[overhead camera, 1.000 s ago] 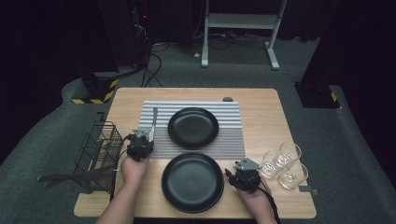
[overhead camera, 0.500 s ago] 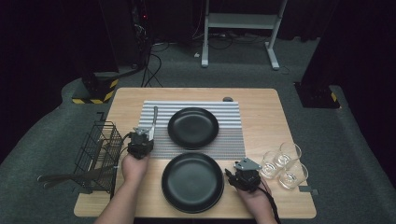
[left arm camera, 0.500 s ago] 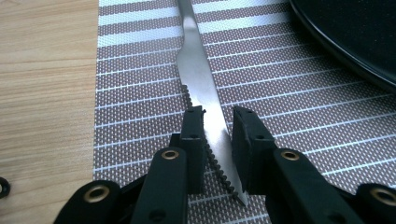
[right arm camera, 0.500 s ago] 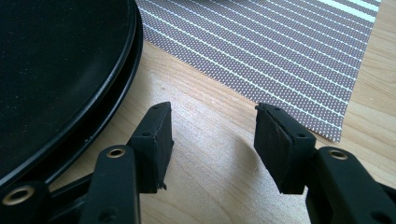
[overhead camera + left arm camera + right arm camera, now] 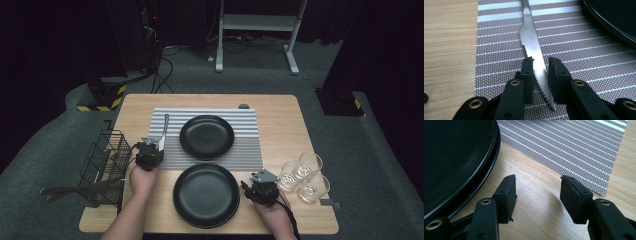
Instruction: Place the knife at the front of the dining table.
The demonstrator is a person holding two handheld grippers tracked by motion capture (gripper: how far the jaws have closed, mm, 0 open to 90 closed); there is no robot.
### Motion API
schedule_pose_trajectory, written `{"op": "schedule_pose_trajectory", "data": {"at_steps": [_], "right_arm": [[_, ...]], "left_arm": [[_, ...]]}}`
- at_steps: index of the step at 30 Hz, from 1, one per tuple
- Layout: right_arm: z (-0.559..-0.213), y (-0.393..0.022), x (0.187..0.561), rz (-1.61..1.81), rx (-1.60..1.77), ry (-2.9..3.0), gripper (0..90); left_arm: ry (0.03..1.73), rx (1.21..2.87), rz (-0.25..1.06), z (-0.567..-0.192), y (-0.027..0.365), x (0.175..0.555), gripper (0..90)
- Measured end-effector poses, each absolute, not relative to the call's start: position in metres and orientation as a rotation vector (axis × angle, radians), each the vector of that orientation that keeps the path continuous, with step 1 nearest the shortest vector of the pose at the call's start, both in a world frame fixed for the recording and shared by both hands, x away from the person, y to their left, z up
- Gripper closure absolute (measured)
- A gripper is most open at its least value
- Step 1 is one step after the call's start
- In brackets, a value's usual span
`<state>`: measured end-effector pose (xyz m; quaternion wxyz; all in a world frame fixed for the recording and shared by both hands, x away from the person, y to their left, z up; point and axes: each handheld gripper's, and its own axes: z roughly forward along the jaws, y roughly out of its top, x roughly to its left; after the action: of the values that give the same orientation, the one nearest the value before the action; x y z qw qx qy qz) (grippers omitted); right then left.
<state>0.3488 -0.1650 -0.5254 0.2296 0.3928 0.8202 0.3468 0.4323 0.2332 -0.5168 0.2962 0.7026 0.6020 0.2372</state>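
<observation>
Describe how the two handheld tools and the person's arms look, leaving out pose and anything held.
Both are black. The left tool has two blocky black jaws with flat pads on arms fixed by brass-ringed rivets; the right tool is built alike. In the high view the right tool carries a grey three-cornered plate on top and trails a black cable. The forearms are bare, no sleeves in view.

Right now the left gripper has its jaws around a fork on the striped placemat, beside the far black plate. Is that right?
Not quite. It is a knife, not a fork: the left gripper view shows a serrated blade between the jaws of the left gripper. The rest holds: it lies on the striped placemat, beside the far black plate.
</observation>
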Motion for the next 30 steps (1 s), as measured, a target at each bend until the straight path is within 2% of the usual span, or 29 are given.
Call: {"op": "schedule_pose_trajectory", "data": {"at_steps": [30], "right_arm": [[-0.5255, -0.165, 0.3489, 0.955, 1.082, 2.258, 46.9]], "left_arm": [[1.603, 1.867, 0.628, -0.517, 0.2346, 0.4324, 74.1]]}}
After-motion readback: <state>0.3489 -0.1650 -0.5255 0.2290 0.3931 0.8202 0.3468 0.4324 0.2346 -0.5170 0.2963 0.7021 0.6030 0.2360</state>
